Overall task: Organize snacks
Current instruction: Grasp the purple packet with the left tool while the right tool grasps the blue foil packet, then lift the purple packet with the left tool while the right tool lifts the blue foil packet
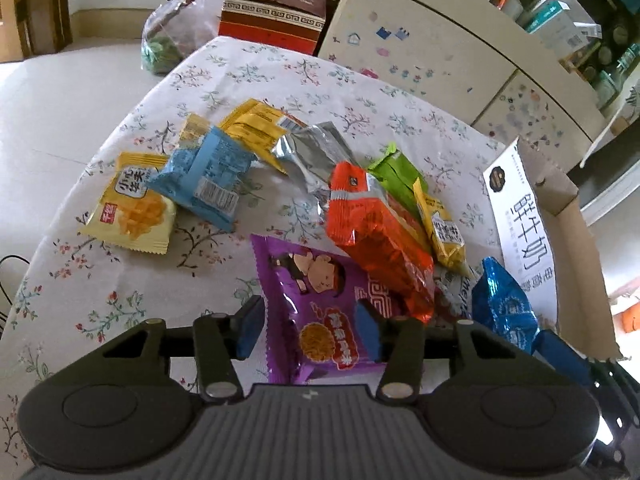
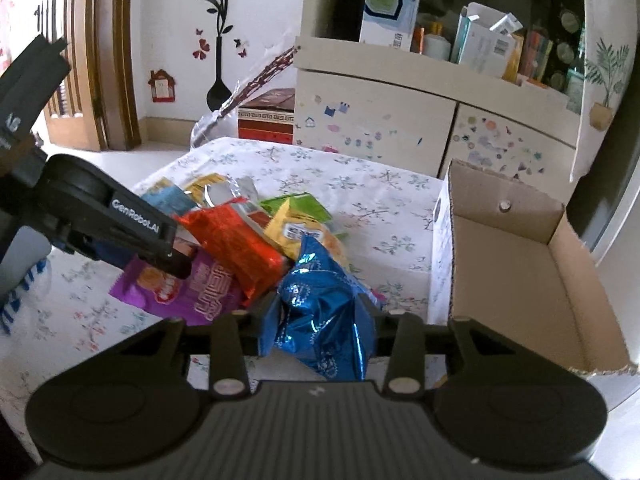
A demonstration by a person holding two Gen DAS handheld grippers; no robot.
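A purple snack packet lies on the floral tablecloth between the blue pads of my left gripper, which press its two sides. An orange packet overlaps its far right corner. In the right wrist view my right gripper is shut on a crumpled blue foil packet, held just left of an open cardboard box whose inside is bare. The left gripper shows there at the left, tip down on the purple packet.
More packets lie behind: green, small yellow, silver, light blue, pale yellow. A stickered cabinet stands past the table's far edge, with a red-brown box and a plastic bag.
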